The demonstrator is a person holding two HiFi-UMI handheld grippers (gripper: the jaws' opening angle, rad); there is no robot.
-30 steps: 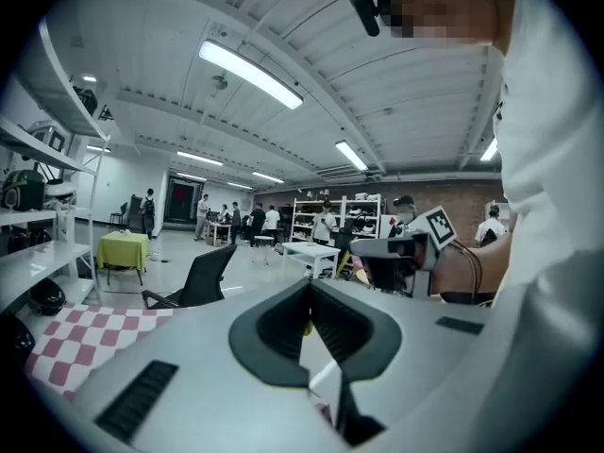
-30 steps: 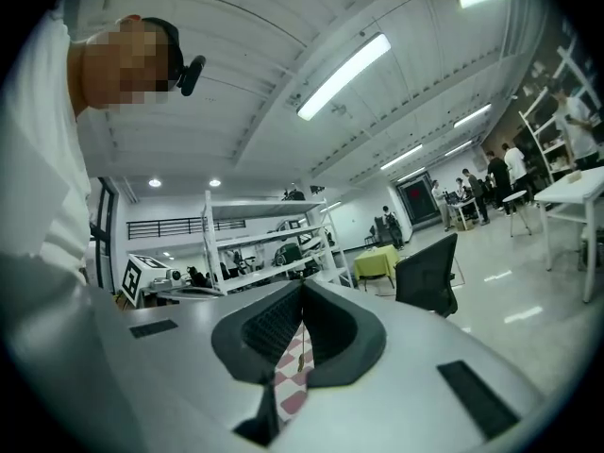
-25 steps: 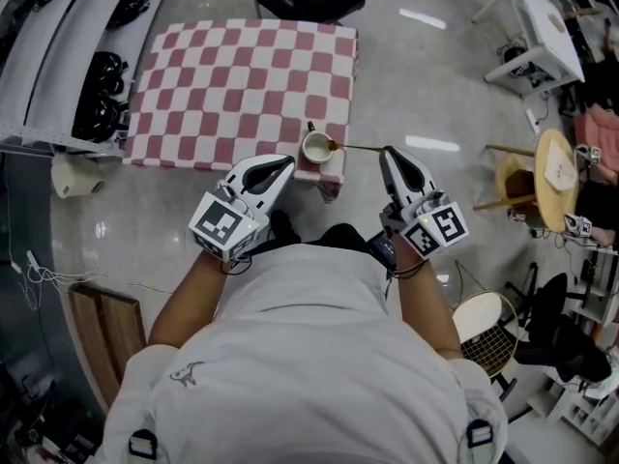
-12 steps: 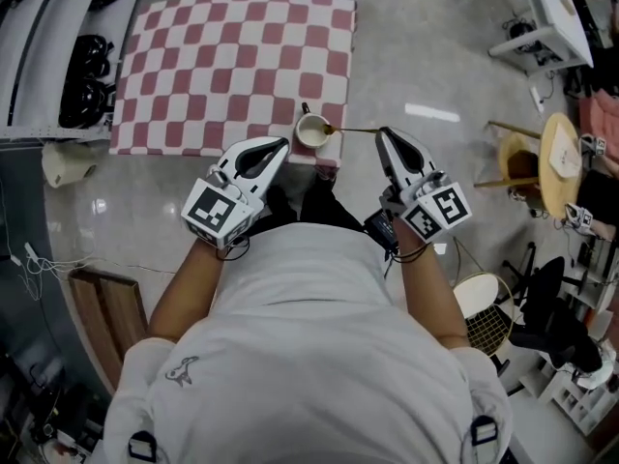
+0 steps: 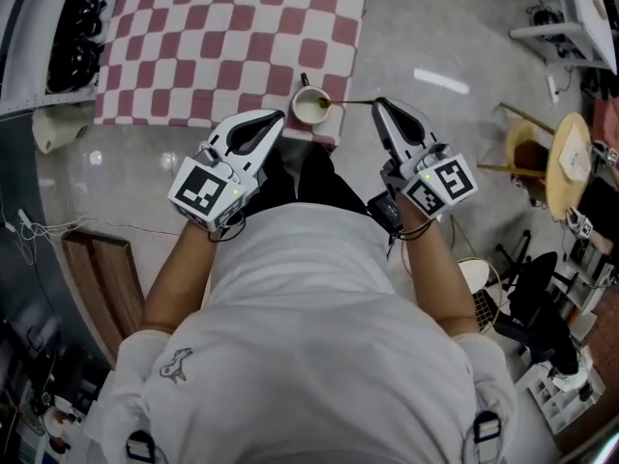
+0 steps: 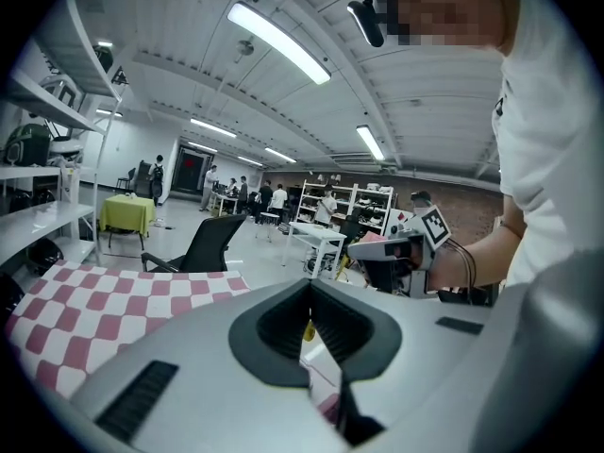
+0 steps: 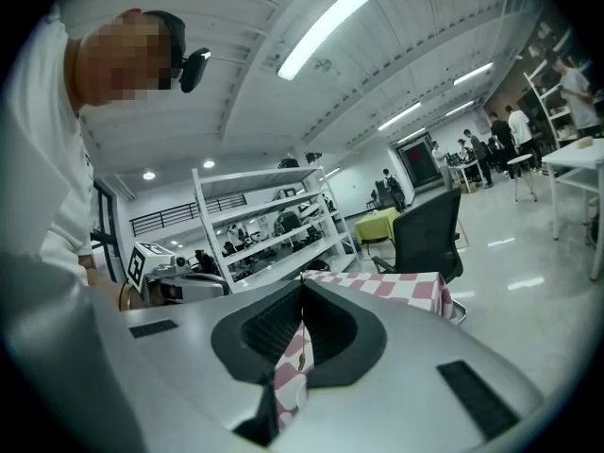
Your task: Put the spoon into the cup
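The right gripper (image 5: 376, 103) jaws grip the spoon (image 5: 350, 102), its bowl at the cup (image 5: 309, 110) rim (bench (image 5: 193, 46) corner). The left gripper (image 5: 280, 117), jaws closed and empty, is beside the cup.

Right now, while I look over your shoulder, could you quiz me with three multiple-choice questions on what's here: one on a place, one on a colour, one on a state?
1. Where does the white round cup stand?
A. On the floor
B. On the corner of the checked fabric tablecloth nearest the person
C. On a shelf

2. What colours are the tablecloth's squares?
A. Blue and white
B. Green and yellow
C. Red and white

3. How is the right tool?
A. Closed on the thin gold-coloured spoon
B. Wide open and empty
C. Closed on the cup's rim

Answers:
1 B: the head view shows it at that near corner.
2 C: the squares alternate red and white.
3 A: its jaws meet on the spoon's handle end.
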